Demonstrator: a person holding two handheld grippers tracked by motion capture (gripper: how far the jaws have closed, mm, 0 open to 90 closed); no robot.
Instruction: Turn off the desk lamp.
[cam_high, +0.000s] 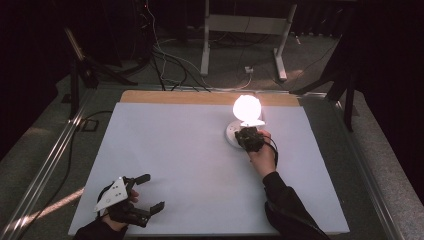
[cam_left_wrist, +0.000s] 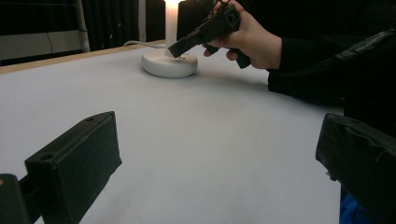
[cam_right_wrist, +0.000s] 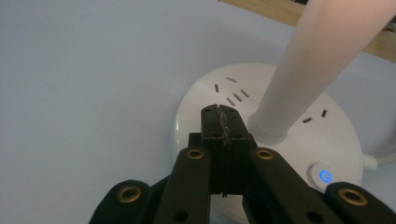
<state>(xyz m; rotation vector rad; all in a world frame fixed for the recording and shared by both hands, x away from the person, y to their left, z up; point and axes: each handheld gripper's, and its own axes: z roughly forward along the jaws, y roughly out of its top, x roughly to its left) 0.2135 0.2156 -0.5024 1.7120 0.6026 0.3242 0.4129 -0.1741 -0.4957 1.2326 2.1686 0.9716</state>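
Note:
A white desk lamp stands at the far right of the white table sheet (cam_high: 190, 165), its head (cam_high: 246, 107) glowing brightly. Its round base (cam_right_wrist: 327, 135) carries socket slots and a power button (cam_right_wrist: 325, 176) lit blue, to the right of my jaws. My right gripper (cam_right_wrist: 219, 112) is shut with nothing between its jaws, tips just over the base (cam_high: 232, 132) beside the white stem (cam_right_wrist: 322, 60). The left gripper view shows that right gripper (cam_left_wrist: 175, 48) tilted down at the base (cam_left_wrist: 169, 65). My left gripper (cam_high: 154, 190) rests open near the front left corner, nothing between its jaws.
A wooden strip (cam_high: 175, 96) runs along the table's far edge. Beyond it, cables (cam_high: 165, 60) lie on the floor by a white desk frame (cam_high: 245, 30). Dark stands rise at far left (cam_high: 80, 65) and far right (cam_high: 345, 85). A white cord leaves the lamp base.

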